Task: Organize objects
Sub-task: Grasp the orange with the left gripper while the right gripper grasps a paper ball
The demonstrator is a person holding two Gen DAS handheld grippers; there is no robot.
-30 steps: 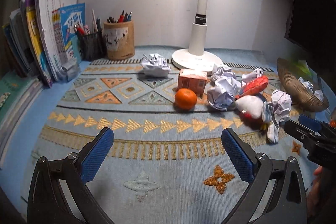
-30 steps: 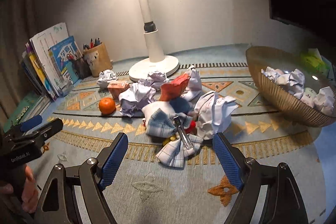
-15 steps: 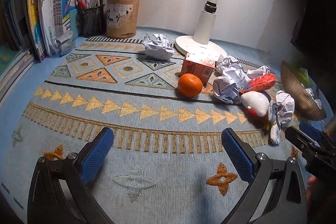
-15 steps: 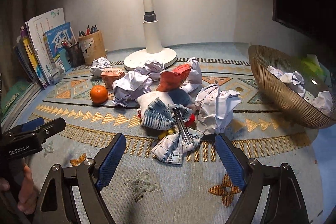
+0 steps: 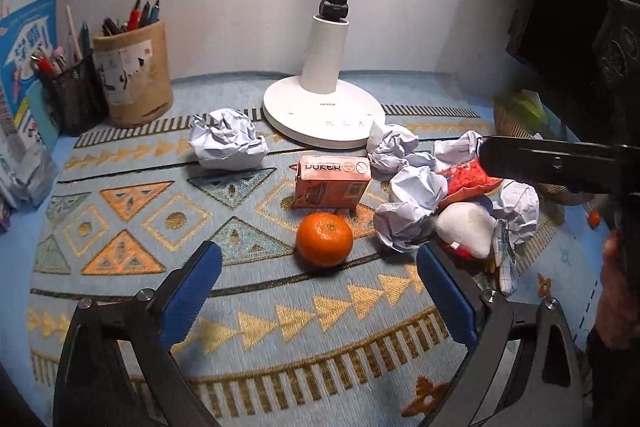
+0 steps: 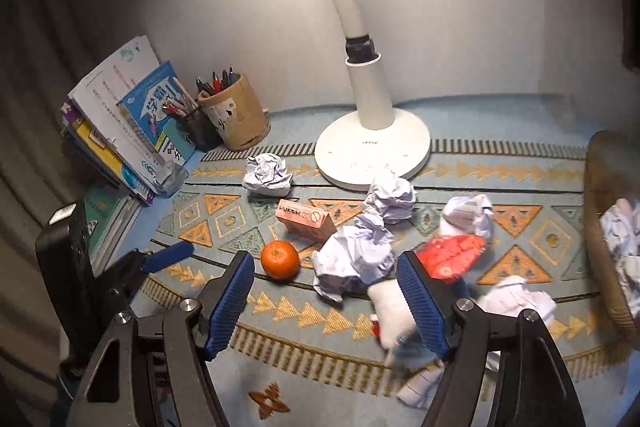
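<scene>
An orange lies on the patterned mat, in front of a pink poker card box. Crumpled paper balls, a red snack bag and a white plush toy lie around them. My left gripper is open and empty, just short of the orange. My right gripper is open and empty, low over the paper ball and toy. The right gripper shows in the left wrist view.
A white desk lamp stands at the back. A pen cup and books stand at the back left. A woven basket holding paper balls sits at the right edge.
Both grippers have moved forward and lower toward the clutter. The orange now sits close ahead of the left jaws. The right gripper has swung left over the paper ball and toy.
</scene>
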